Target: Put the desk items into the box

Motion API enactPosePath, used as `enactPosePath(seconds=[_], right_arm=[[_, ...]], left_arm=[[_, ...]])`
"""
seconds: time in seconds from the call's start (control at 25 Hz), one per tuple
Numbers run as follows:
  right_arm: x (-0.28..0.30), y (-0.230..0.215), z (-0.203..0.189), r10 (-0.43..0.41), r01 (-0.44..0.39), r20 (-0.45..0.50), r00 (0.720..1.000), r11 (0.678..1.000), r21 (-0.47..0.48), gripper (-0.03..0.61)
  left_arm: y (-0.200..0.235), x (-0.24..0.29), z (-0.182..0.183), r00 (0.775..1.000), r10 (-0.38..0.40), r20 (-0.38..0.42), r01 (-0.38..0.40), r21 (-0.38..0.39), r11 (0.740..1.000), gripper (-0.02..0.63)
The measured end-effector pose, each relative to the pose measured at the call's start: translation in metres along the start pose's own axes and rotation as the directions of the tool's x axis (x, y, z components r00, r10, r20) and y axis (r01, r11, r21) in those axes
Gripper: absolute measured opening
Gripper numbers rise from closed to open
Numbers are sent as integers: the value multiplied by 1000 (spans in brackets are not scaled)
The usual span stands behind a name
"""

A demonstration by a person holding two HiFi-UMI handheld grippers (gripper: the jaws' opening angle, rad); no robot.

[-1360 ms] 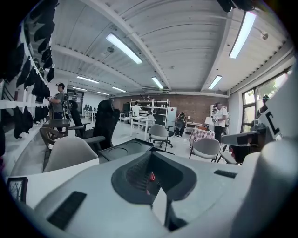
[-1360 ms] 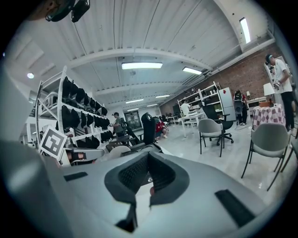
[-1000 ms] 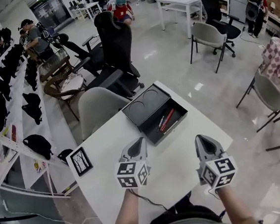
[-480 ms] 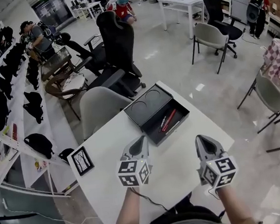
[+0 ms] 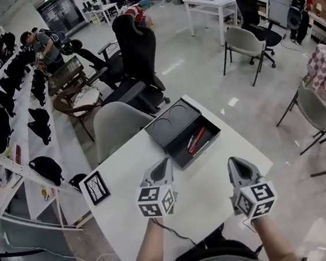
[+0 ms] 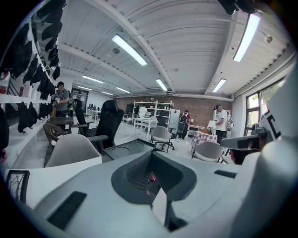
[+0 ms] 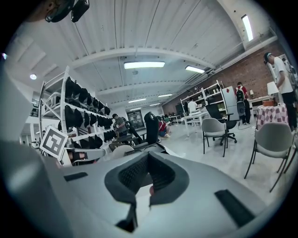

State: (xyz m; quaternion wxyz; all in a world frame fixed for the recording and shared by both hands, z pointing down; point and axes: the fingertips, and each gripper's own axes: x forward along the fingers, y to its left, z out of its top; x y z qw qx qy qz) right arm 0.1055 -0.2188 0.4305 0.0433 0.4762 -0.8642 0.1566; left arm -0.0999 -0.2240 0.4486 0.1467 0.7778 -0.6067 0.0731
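Left gripper [image 5: 163, 163] and right gripper [image 5: 234, 161] — both closed, empty — hang above the table [image 5: 199, 195]; open box [image 5: 170, 120] holding pens [image 5: 196, 140] lies at twelve o'clock, framed picture [image 5: 95, 188] at nine, grey chair [image 5: 116, 126] beyond.

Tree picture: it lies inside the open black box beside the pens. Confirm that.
Not right. The tree picture lies on the white table near its left corner, well apart from the open black box. Only the pens are in the box. The head view shows this.
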Motion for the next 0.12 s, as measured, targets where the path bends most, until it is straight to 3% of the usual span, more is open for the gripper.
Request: enactPosePath(seconds=[0.12], right_arm=[[-1,0,-2,5,-5,-2,1000,1000,-4,3]], left_arm=[[0,0,0,1000,2,2,-2,2,1000,8]])
